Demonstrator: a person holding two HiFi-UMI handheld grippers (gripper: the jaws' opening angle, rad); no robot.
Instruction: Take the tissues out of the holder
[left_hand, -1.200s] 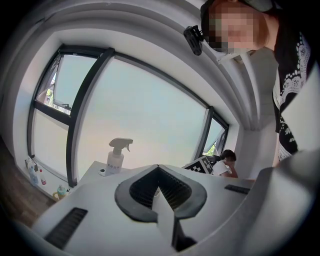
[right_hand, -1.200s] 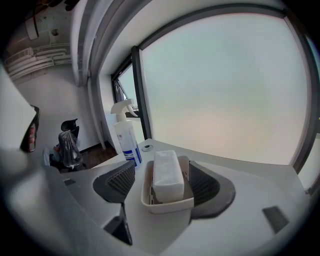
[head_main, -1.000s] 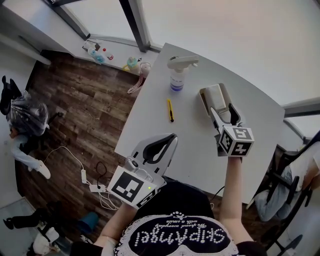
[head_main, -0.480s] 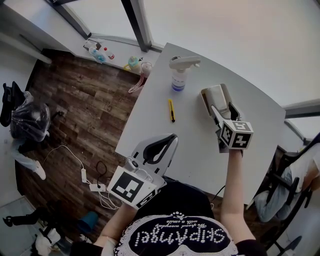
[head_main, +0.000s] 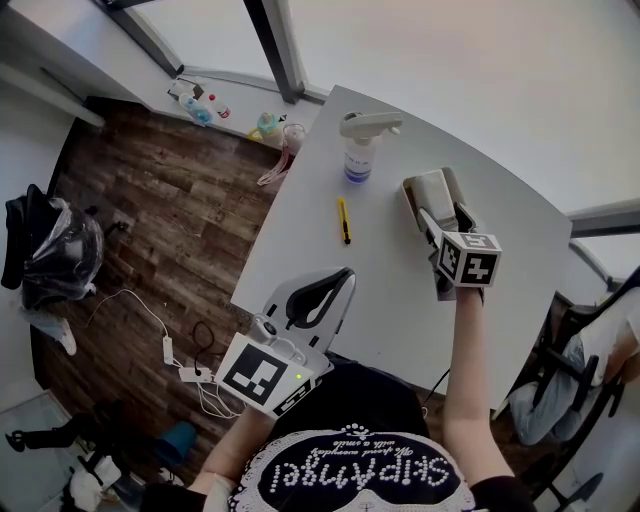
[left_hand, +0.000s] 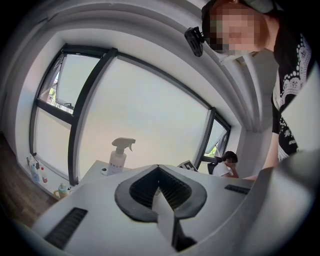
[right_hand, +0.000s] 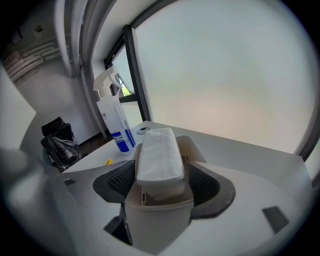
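Right gripper view: right gripper (right_hand: 160, 184) jaws stand apart, flanking the holder (right_hand: 157, 220) with the tissues (right_hand: 156, 155) stacked inside, near the table's (head_main: 400, 300) far right edge. It has edged forward since a second ago, so a grab seems close. Left gripper (left_hand: 159, 187) is closed and empty by the near edge.

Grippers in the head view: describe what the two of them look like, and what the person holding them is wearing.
Both the left gripper and the right gripper have pale grey bodies, with black ribbed pads lining the two jaws. Each carries a white cube printed with black square markers. The person wears a black top with white lettering.
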